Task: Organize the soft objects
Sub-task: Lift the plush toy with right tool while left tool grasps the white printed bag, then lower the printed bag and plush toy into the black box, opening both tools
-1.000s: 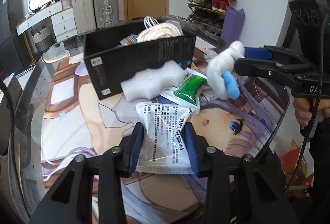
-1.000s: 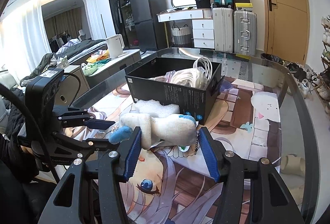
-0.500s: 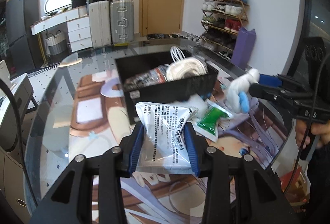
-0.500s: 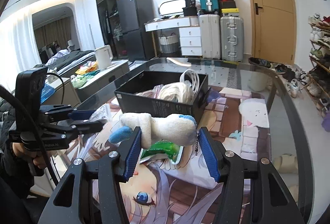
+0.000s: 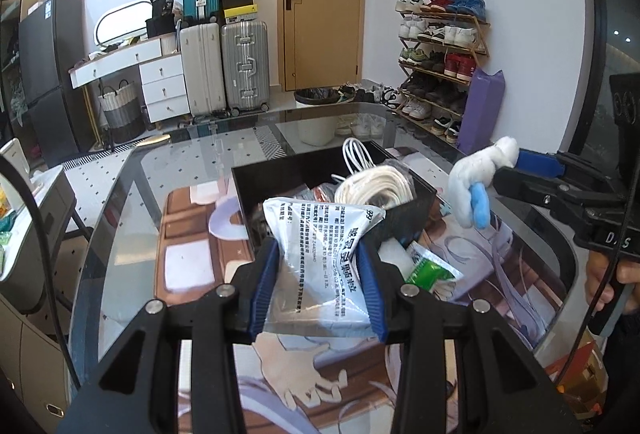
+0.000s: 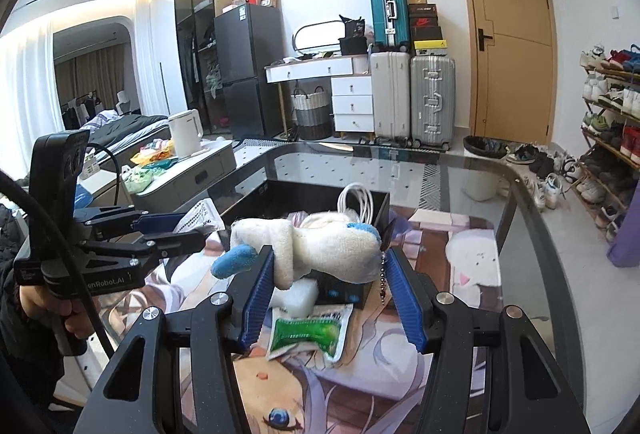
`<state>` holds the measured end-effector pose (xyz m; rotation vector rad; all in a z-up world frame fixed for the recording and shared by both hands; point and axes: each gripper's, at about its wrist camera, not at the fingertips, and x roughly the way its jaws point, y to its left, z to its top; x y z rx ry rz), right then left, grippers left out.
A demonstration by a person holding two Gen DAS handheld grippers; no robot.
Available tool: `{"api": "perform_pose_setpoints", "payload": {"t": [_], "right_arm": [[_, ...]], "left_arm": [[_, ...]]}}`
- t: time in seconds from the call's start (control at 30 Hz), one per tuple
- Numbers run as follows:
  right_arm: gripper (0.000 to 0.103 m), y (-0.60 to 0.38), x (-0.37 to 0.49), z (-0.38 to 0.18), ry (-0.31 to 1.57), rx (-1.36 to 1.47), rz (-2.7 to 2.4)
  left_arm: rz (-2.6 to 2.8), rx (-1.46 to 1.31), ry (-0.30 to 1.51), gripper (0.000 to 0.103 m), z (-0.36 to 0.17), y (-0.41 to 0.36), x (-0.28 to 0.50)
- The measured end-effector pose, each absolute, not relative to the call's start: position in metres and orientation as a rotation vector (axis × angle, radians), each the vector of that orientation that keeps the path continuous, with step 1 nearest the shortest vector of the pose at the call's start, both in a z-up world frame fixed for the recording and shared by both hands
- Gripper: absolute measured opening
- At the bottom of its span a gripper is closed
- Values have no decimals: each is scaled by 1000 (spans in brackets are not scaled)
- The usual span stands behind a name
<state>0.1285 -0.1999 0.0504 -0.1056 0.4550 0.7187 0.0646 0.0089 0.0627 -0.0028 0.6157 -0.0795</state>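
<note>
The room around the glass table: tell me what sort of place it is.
Probably a lived-in apartment near its entrance: a shoe rack beside the wooden door, suitcases against the wall, and a bed in an alcove.

The left gripper (image 5: 322, 284) tilts downward, its jaws clamped on a white printed pouch (image 5: 324, 266). The right gripper (image 6: 330, 292), also tilted down, has its jaws pressed against a plush toy (image 6: 320, 246) between them.

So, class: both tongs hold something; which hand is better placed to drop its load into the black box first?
Probably left: its packet already hangs at the box rim; the right's plush toy is off to one side.
</note>
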Motion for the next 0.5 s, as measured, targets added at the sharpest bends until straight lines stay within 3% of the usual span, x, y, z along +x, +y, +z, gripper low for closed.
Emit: {"api": "perform_pose_setpoints", "payload": {"t": [0.5], "right_arm": [[56, -171, 146, 74, 413, -193, 672]], "left_arm": [[-72, -23, 587, 39, 74, 13, 100]]}}
